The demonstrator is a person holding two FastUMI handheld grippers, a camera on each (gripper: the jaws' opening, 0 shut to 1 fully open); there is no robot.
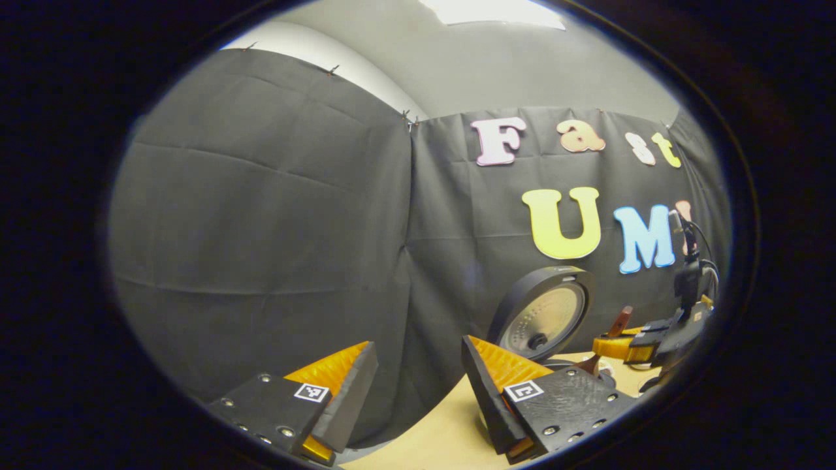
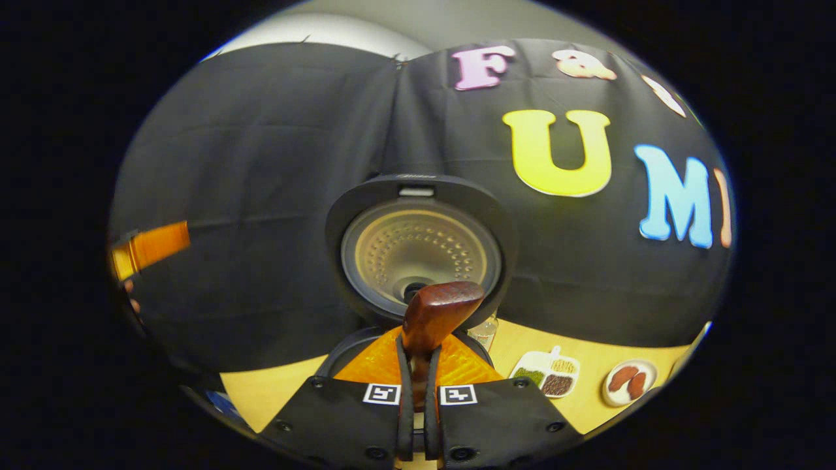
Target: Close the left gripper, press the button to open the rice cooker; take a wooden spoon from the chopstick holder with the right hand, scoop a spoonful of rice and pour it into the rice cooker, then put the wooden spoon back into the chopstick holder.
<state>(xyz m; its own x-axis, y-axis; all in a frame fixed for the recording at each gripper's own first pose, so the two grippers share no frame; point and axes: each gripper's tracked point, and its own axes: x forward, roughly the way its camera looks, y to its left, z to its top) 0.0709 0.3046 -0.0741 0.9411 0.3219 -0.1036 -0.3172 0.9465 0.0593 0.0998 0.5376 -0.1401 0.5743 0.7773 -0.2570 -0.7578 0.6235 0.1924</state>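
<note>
wooden spoon point(image 2: 434, 313) is pinched between the closed fingers of the right gripper point(image 2: 418, 365), its long axis pointing to 12 o'clock, straight at the rice cooker point(image 2: 418, 241) with its raised lid just beyond. left gripper point(image 1: 418, 372) hangs open, farther off.

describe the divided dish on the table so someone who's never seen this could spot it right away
Start at the open rice cooker with its round lid raised against the black cloth wall. On the tan table to its right lies a white divided dish holding small heaps of green, dark and pale grains. The round plate beside it holds reddish-brown pieces instead and has no compartments.
</note>
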